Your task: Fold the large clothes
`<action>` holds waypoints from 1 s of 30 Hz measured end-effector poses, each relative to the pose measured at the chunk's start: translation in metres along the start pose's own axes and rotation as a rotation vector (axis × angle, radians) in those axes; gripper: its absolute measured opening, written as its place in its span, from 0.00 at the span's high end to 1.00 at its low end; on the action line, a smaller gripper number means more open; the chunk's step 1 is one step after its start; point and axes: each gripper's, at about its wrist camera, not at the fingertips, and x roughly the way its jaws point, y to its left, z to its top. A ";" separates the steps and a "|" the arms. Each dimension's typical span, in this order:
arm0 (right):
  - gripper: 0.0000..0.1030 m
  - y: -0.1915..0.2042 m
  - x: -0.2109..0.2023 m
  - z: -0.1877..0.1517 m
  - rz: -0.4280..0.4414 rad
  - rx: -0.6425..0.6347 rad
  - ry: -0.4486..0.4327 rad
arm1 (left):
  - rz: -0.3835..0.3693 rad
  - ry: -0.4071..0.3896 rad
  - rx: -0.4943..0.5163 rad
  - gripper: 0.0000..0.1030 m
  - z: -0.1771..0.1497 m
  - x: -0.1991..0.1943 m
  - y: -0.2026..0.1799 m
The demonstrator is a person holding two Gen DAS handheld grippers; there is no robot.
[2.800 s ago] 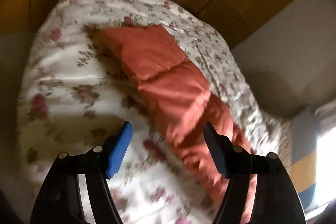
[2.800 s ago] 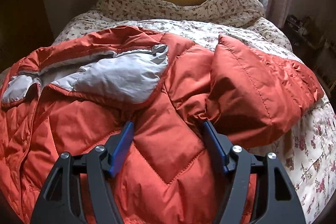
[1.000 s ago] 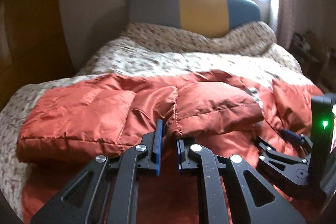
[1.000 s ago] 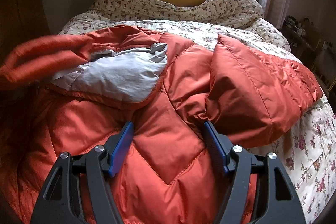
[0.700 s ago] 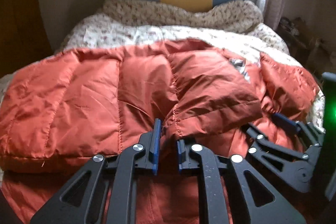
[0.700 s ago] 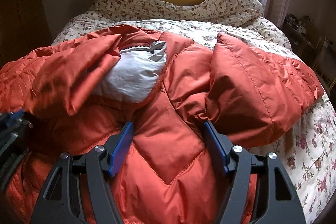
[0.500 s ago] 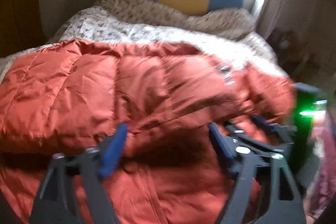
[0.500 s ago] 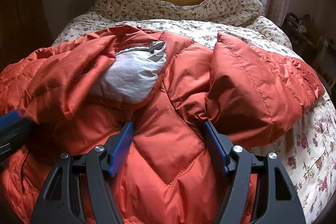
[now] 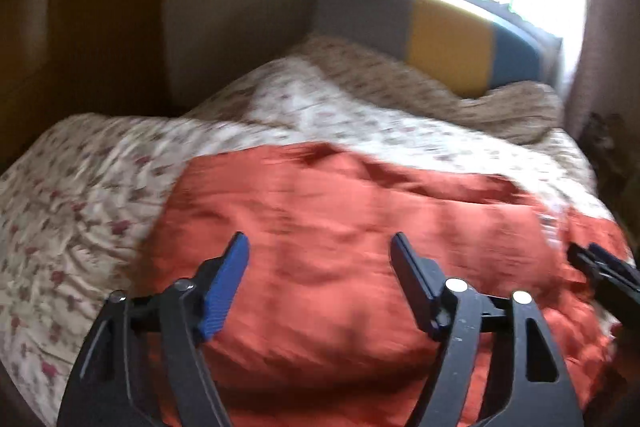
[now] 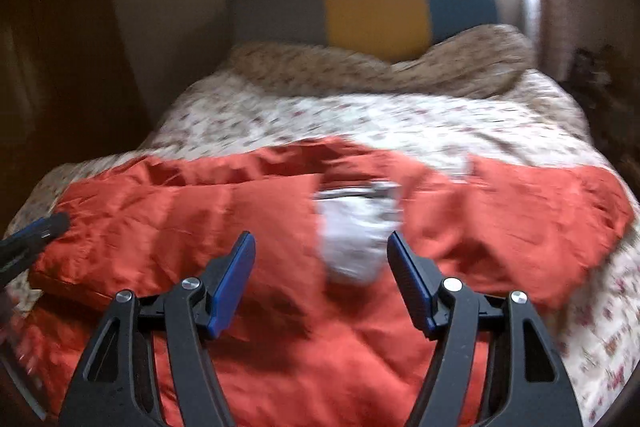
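Note:
An orange quilted down jacket [image 9: 360,211] lies across the near half of the bed, its left side folded over toward the middle. In the right wrist view a small patch of its grey lining [image 10: 352,239] still shows at the centre. My left gripper [image 9: 318,247] hovers above the folded left part. Its jaws stand apart and are closing, and the cloth lies below them, unpinched. My right gripper [image 10: 320,243] is open above the jacket's middle, holding nothing. Each gripper shows at the edge of the other's view: the left one [image 10: 36,231], the right one [image 9: 600,267].
A floral bedspread [image 10: 360,115] covers the bed, with a bunched pillow or blanket under the grey, yellow and blue headboard [image 10: 372,3]. Behind it is a bright window with curtains. Dark wooden panels [image 9: 60,27] stand along the left, and clutter sits at the right.
The left gripper carried the jacket's left side over the grey lining, let it go and opened. Both grippers have pulled back from the jacket, and more bedspread shows.

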 end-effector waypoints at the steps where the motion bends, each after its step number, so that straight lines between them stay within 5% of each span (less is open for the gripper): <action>1: 0.35 0.004 0.006 0.002 0.007 -0.012 0.008 | 0.033 0.020 -0.010 0.33 0.001 0.009 0.010; 7: 0.35 0.019 0.063 -0.002 0.028 0.019 0.133 | 0.056 0.042 -0.021 0.36 -0.014 0.033 0.043; 13: 0.34 0.023 0.082 -0.017 0.005 -0.043 0.123 | 0.010 0.040 -0.081 0.36 -0.031 0.046 0.056; 23: 0.33 0.004 0.059 -0.024 -0.011 -0.058 0.109 | 0.042 0.055 -0.056 0.36 -0.031 0.049 0.049; 27: 0.33 -0.007 0.033 -0.021 0.027 -0.023 0.064 | 0.072 0.062 -0.013 0.16 -0.030 0.037 0.044; 30: 0.33 -0.014 0.034 -0.023 0.012 -0.015 0.090 | 0.094 0.028 0.011 0.12 -0.036 0.020 0.040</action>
